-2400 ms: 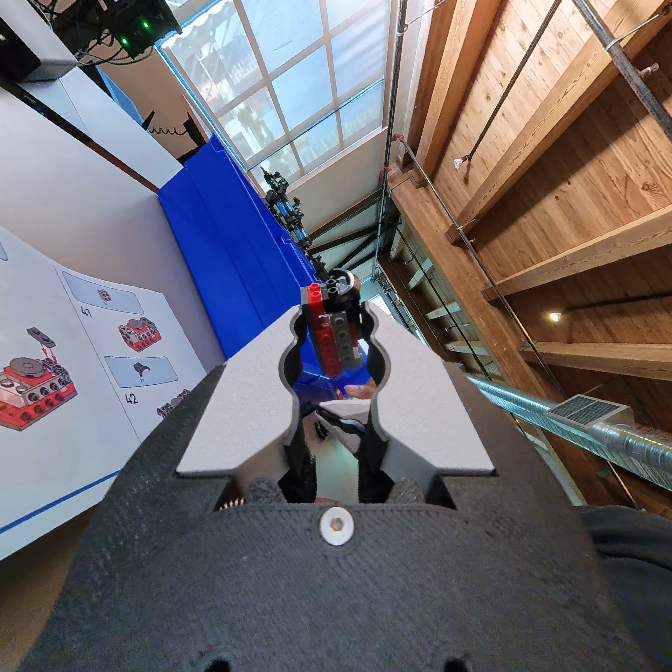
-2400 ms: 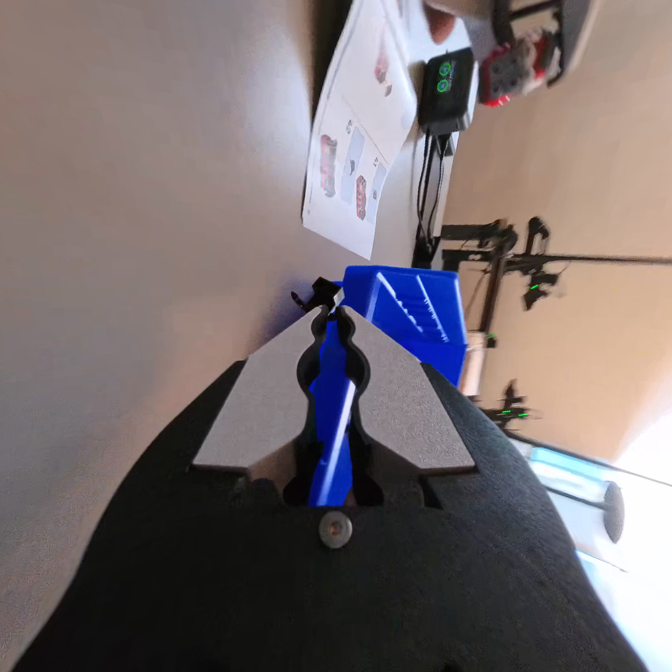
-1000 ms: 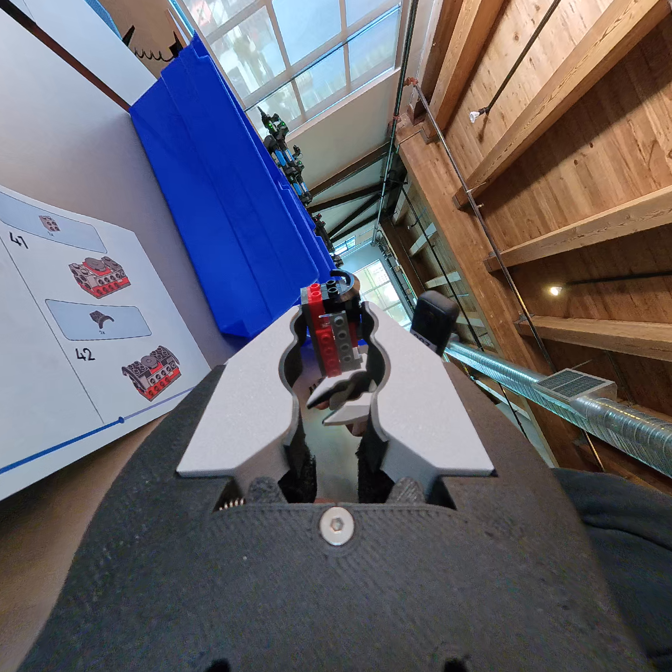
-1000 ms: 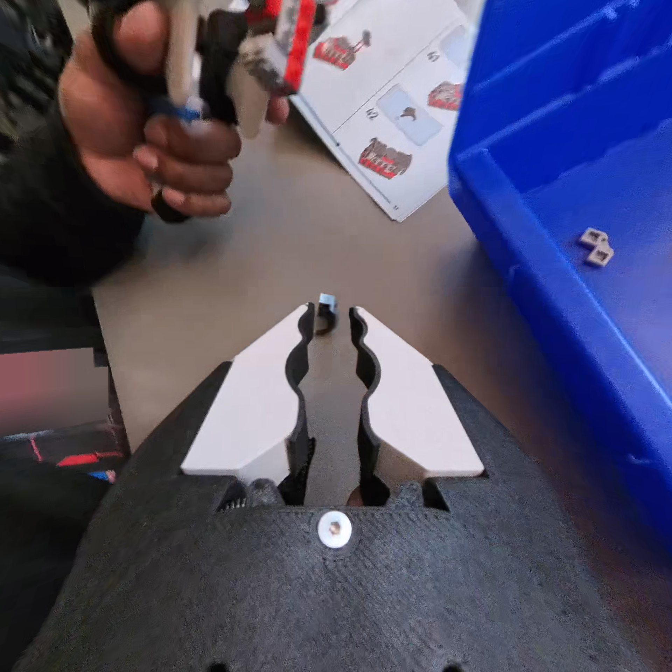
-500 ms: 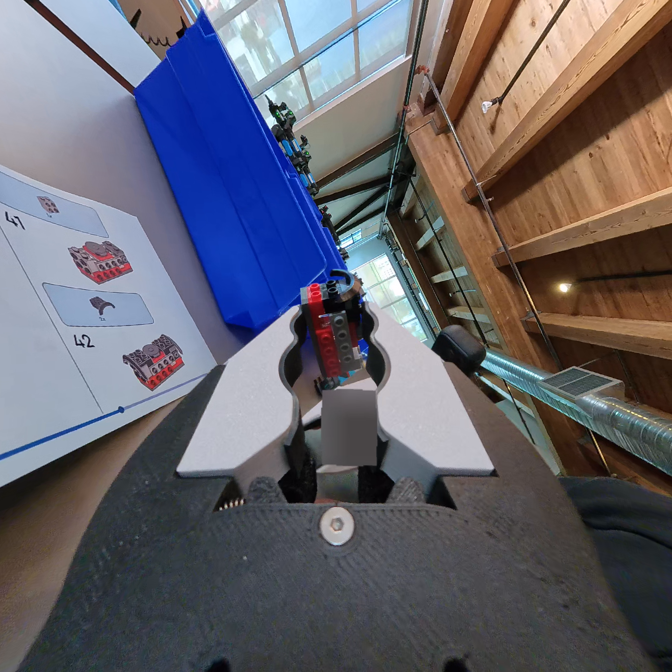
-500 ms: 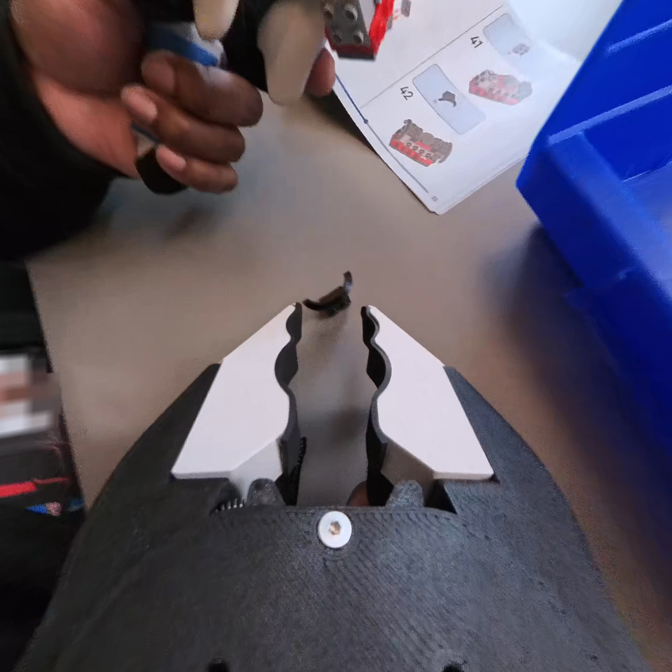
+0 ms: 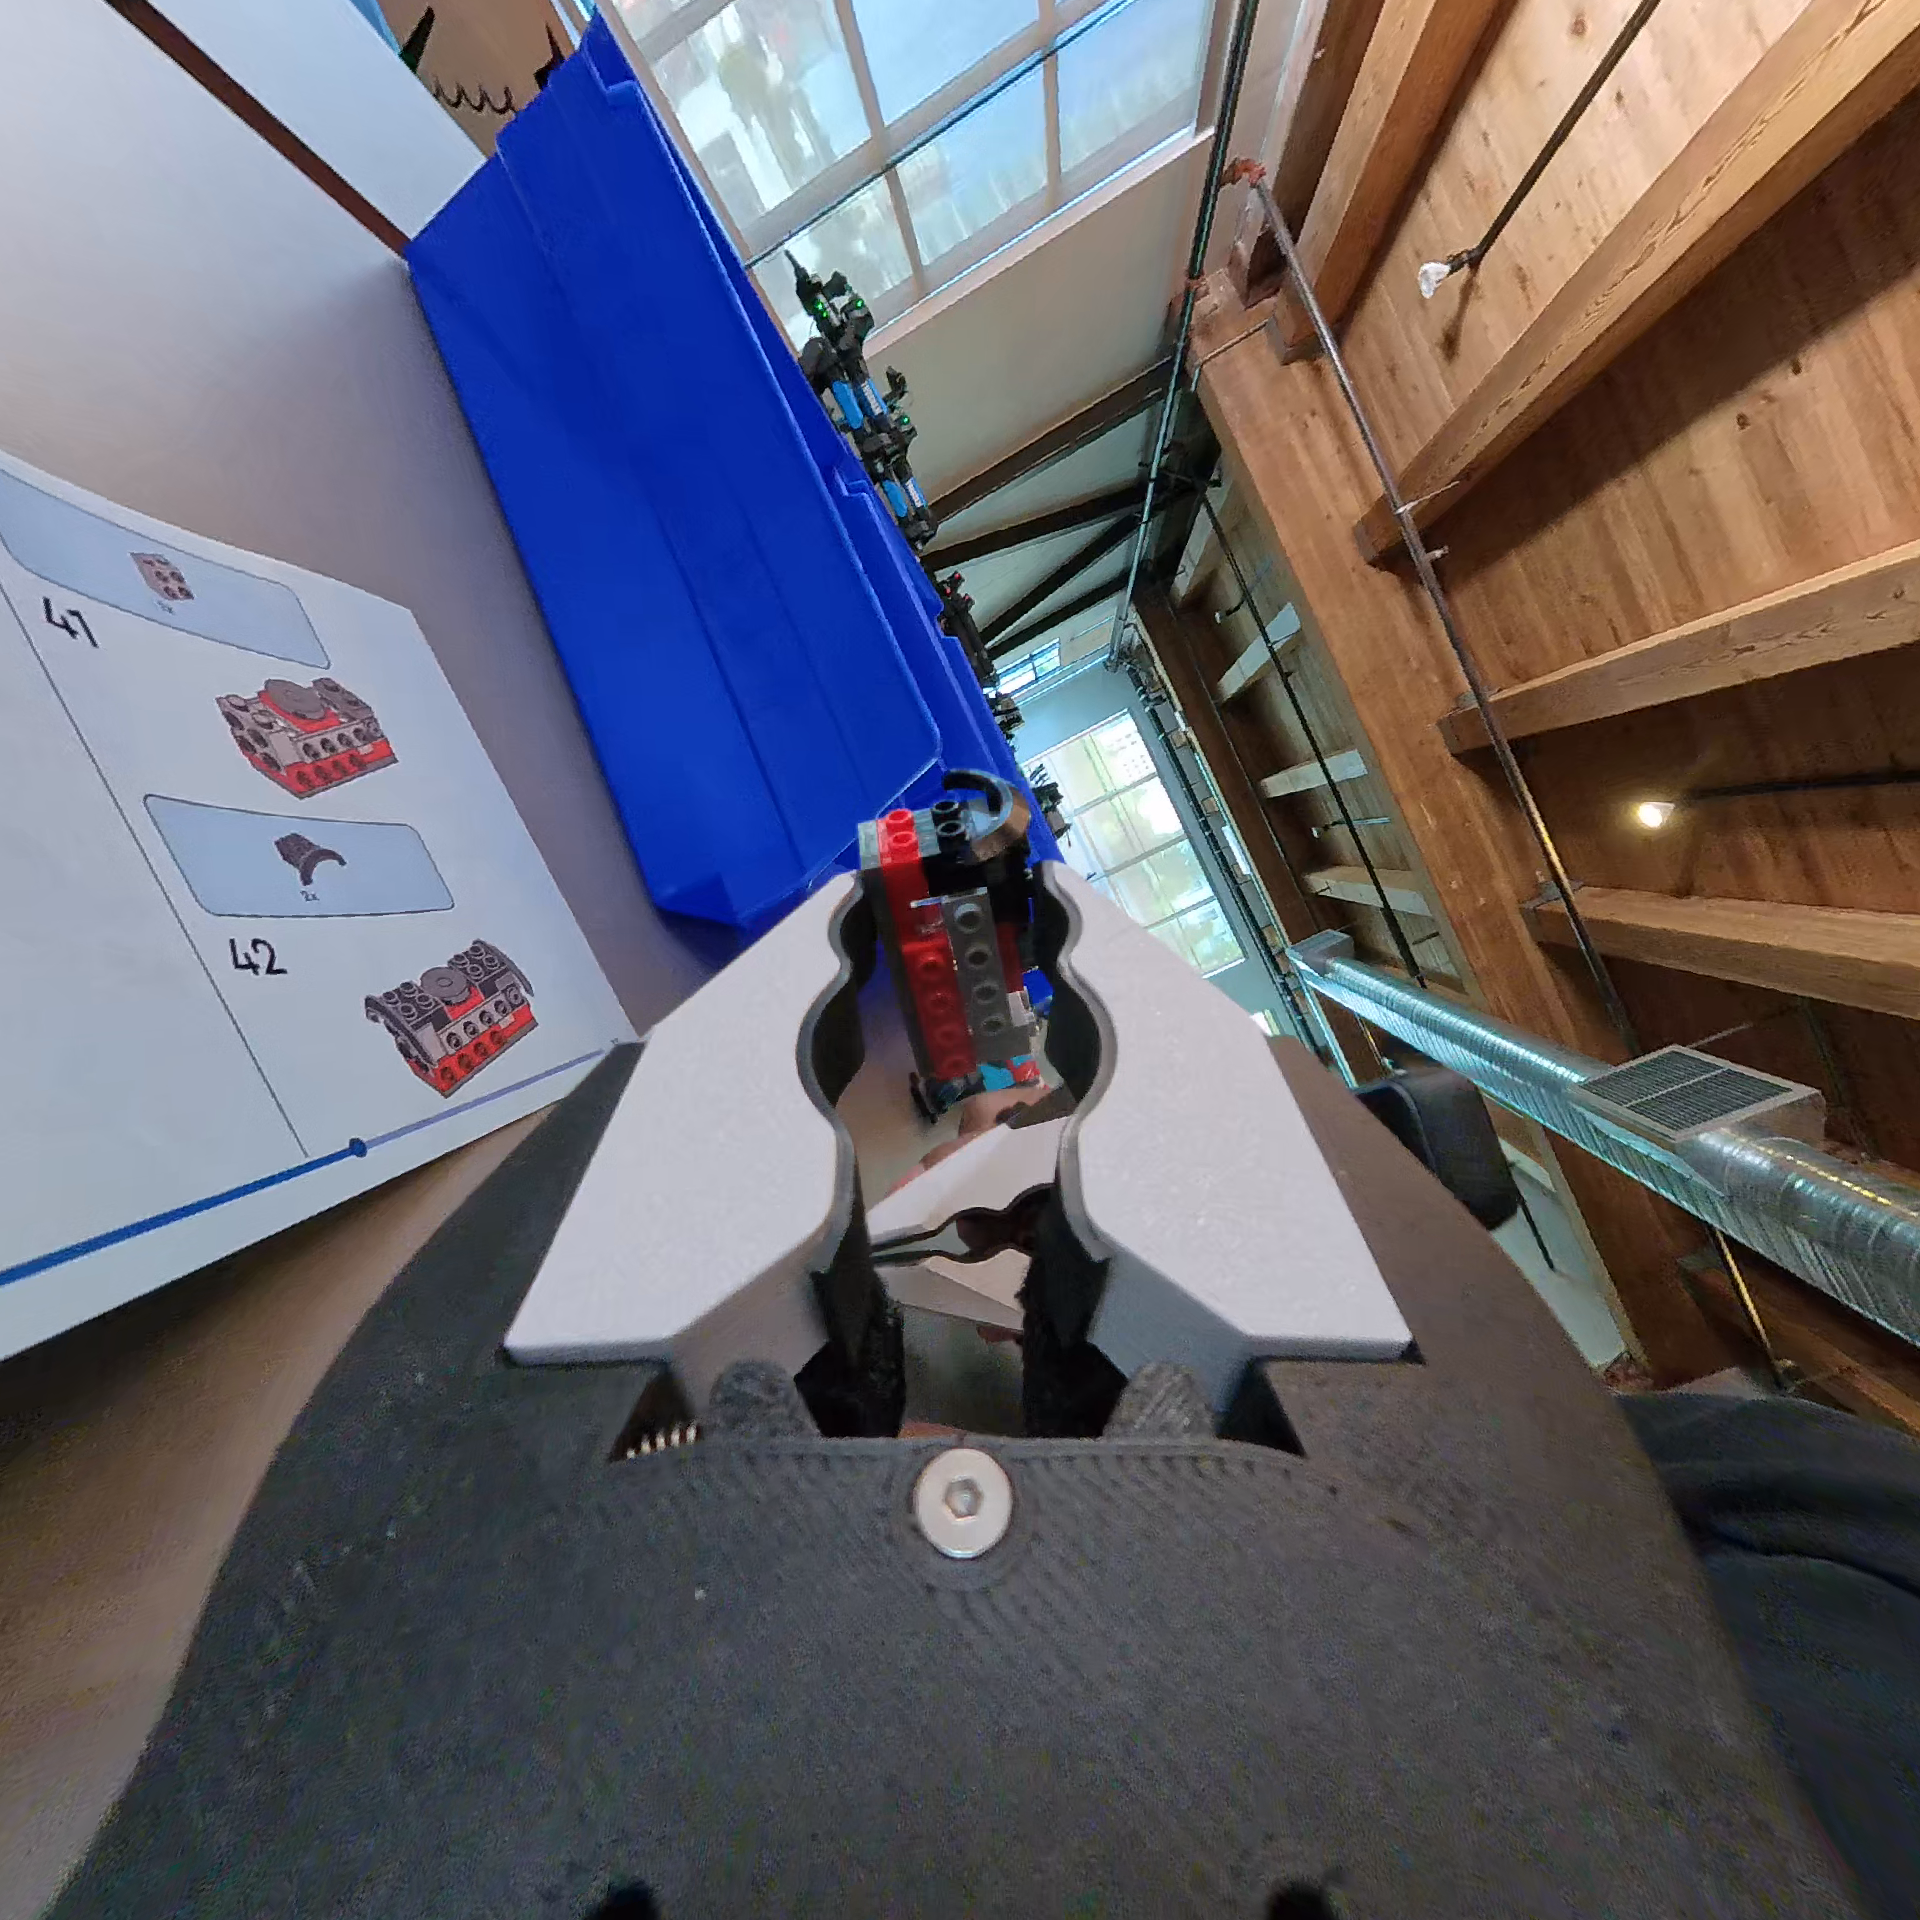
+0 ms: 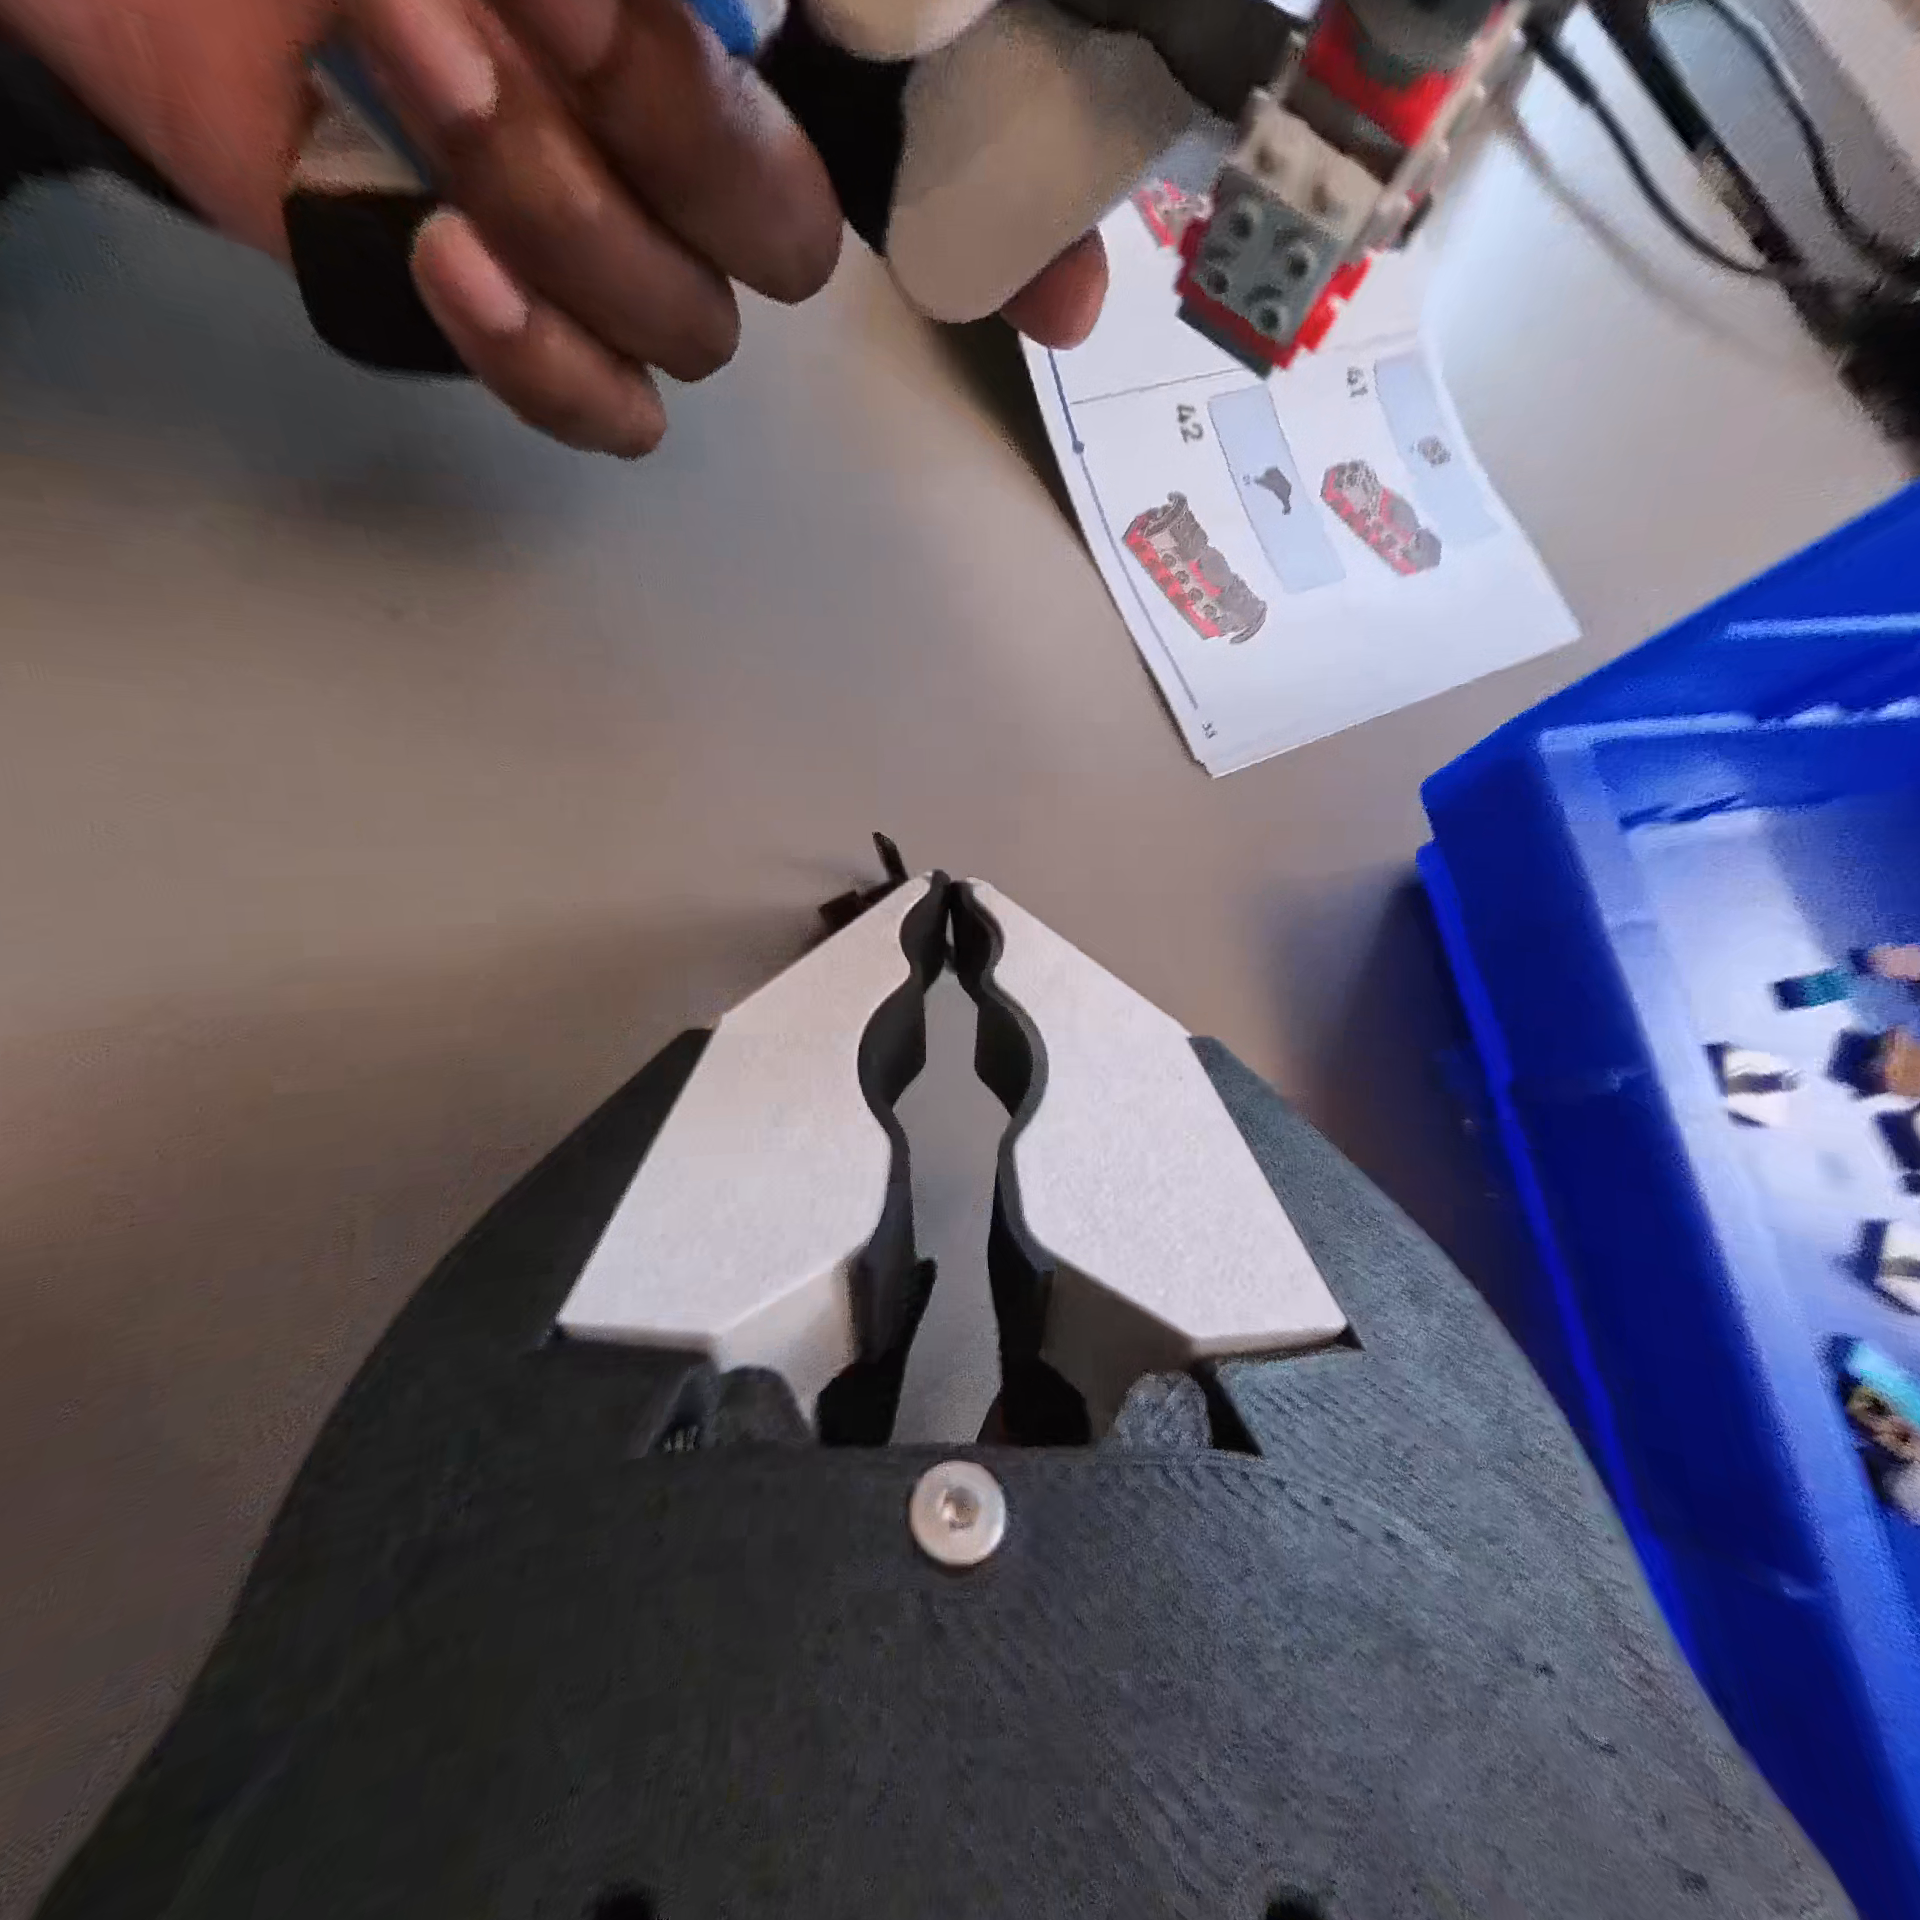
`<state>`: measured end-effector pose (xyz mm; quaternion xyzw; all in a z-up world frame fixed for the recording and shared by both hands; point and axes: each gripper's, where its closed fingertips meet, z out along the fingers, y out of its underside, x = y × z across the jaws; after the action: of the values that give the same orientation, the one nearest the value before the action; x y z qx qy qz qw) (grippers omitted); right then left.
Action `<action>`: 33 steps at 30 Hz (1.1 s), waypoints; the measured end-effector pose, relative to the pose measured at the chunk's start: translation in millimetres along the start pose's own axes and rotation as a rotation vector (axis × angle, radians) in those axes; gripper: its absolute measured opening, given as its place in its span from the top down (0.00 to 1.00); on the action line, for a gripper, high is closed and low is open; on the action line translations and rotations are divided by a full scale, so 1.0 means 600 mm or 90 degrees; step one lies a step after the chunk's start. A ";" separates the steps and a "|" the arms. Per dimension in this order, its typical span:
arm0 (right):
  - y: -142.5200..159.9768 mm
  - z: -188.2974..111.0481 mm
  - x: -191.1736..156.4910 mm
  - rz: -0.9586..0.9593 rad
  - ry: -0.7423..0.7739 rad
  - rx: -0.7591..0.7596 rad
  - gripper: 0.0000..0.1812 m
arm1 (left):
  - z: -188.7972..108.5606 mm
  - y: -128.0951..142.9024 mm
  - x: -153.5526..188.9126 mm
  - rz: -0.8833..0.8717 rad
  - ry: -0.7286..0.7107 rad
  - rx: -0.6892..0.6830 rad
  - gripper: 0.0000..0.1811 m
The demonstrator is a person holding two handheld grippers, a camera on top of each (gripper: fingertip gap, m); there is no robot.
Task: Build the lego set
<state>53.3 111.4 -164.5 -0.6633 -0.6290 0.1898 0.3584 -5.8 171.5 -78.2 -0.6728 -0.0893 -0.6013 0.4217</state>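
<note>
The right gripper (image 8: 943, 891), open a moment ago, now pinches the small black arch piece (image 8: 868, 888) on the table (image 8: 416, 727), readying it for the red-and-grey lego assembly (image 7: 951, 951) clamped aloft in the left gripper (image 7: 954, 904).

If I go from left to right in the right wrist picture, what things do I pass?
Hand → small black piece at the right gripper tips → lego model → instruction sheet → blue bin.
</note>
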 end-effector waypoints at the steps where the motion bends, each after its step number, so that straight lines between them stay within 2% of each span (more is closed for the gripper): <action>1: 0.002 0.000 0.001 -0.030 0.005 -0.004 1.00 | 0.001 0.002 -0.001 -0.005 -0.002 -0.003 0.83; 7: -0.010 -0.013 0.017 -0.053 -0.011 0.031 0.99 | 0.002 0.009 -0.009 -0.023 -0.010 -0.014 0.83; 14: 0.008 -0.011 0.001 0.065 -0.185 -0.001 0.89 | 0.005 0.018 -0.013 -0.024 -0.015 -0.032 0.83; 18: 0.020 -0.004 -0.002 0.076 -0.201 -0.038 0.94 | 0.004 0.022 -0.020 -0.036 -0.026 -0.041 0.83; 21: 0.015 0.000 -0.010 0.058 -0.209 -0.026 0.98 | 0.005 0.026 -0.019 -0.051 -0.022 -0.047 0.83; 26: -0.020 -0.007 0.017 -0.001 -0.129 0.060 0.98 | 0.007 0.031 -0.026 -0.095 -0.015 -0.049 0.83; 33: -0.133 -0.074 0.063 -0.189 0.062 0.304 0.98 | 0.010 0.037 -0.027 -0.155 0.006 -0.049 0.83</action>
<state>33.9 133.4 -70.1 -0.4686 -0.6389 0.2462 0.5582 8.2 167.8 -102.3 -0.6699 -0.1456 -0.6541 0.3197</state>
